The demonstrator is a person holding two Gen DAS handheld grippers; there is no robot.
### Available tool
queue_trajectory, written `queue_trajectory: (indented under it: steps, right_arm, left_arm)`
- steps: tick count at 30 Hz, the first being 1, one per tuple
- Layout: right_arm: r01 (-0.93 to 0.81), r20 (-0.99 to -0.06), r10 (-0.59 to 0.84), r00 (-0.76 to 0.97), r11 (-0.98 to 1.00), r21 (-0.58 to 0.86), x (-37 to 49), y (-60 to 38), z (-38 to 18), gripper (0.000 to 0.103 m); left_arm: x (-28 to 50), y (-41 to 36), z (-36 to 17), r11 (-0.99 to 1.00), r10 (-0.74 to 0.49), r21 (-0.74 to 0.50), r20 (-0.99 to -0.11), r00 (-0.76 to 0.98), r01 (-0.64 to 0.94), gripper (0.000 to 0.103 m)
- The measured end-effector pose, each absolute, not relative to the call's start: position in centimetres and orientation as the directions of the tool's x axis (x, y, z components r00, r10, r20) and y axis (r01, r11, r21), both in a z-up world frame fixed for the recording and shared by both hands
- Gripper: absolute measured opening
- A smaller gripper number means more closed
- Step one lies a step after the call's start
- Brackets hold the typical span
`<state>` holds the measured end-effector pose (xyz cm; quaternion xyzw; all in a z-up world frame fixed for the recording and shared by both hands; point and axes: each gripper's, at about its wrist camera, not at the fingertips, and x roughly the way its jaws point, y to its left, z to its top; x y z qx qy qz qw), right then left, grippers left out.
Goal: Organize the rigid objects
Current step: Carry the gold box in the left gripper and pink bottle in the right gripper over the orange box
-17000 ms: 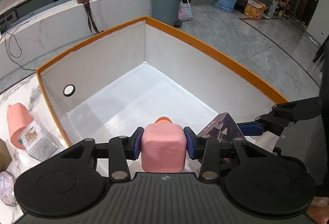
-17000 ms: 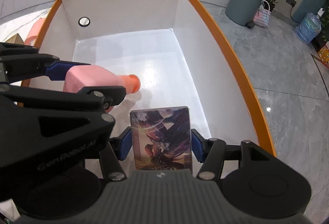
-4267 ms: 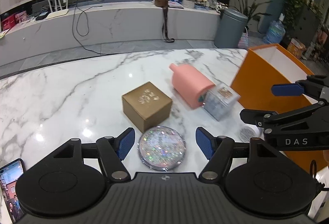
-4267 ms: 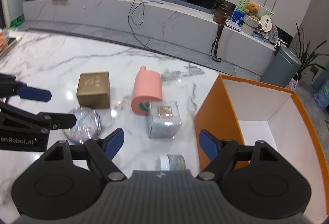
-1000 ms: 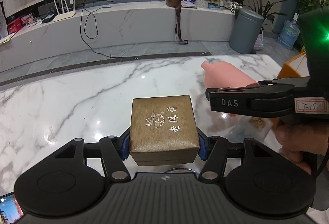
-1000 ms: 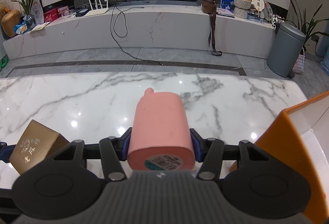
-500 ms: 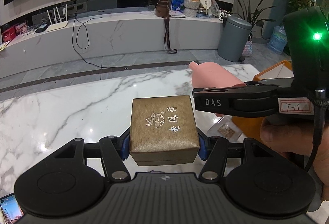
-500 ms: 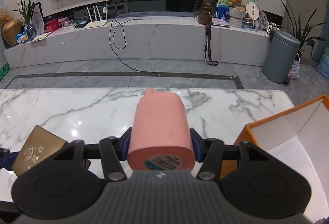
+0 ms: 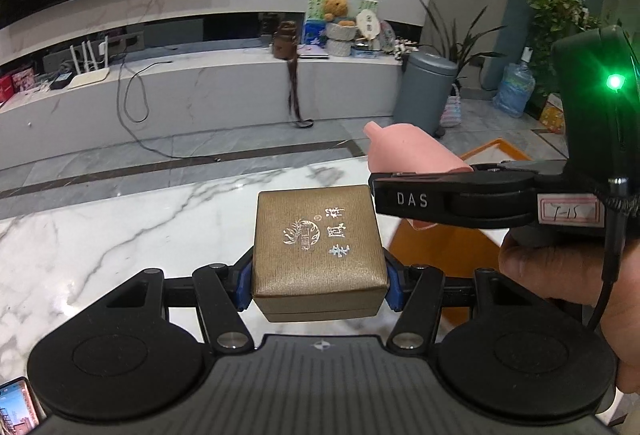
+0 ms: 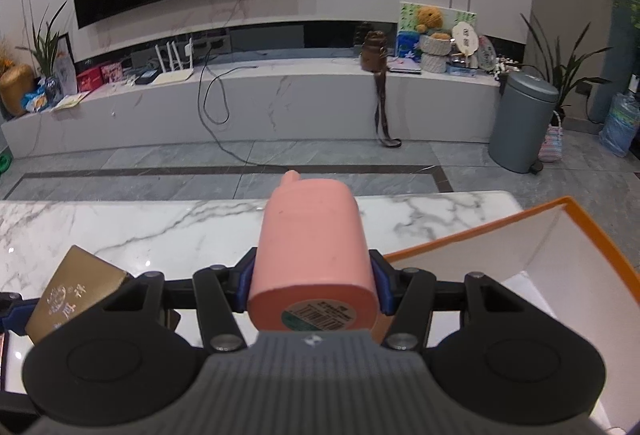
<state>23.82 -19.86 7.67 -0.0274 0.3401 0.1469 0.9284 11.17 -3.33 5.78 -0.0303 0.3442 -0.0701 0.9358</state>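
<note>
Gold-brown gift box [image 9: 318, 247] sits pinched in our left gripper [image 9: 318, 285] above the marble table [image 9: 120, 235]; our right gripper [image 10: 312, 289] clamps the pink bottle [image 10: 312, 247] beside the orange bin [image 10: 560, 235].

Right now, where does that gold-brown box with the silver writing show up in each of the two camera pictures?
Left wrist view: gold-brown box sits centre, clamped in the left gripper.
Right wrist view: the box peeks in at the lower left edge, tilted, partly hidden by the right gripper.
Shared landmark: the grey bin by the far counter.
</note>
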Motion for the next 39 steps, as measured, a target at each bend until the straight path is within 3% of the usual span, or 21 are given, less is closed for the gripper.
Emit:
queue_trajectory:
  steps: [19, 39]
  right_arm:
    - [-0.195, -0.591, 0.187, 0.785, 0.979, 0.05, 21.1, -29.7, 11.2, 0.055]
    - [-0.122, -0.632, 0.095, 0.769, 0.993, 0.002, 19.5, -39.1, 11.1, 0.055]
  left_arm:
    - [10.6, -10.5, 7.7, 0.961, -0.276, -0.149, -0.601, 0.75, 0.234, 0.068]
    - [11.3, -18.0, 6.5, 0.93, -0.349, -0.135, -0.615, 0.707, 0.342, 0.068]
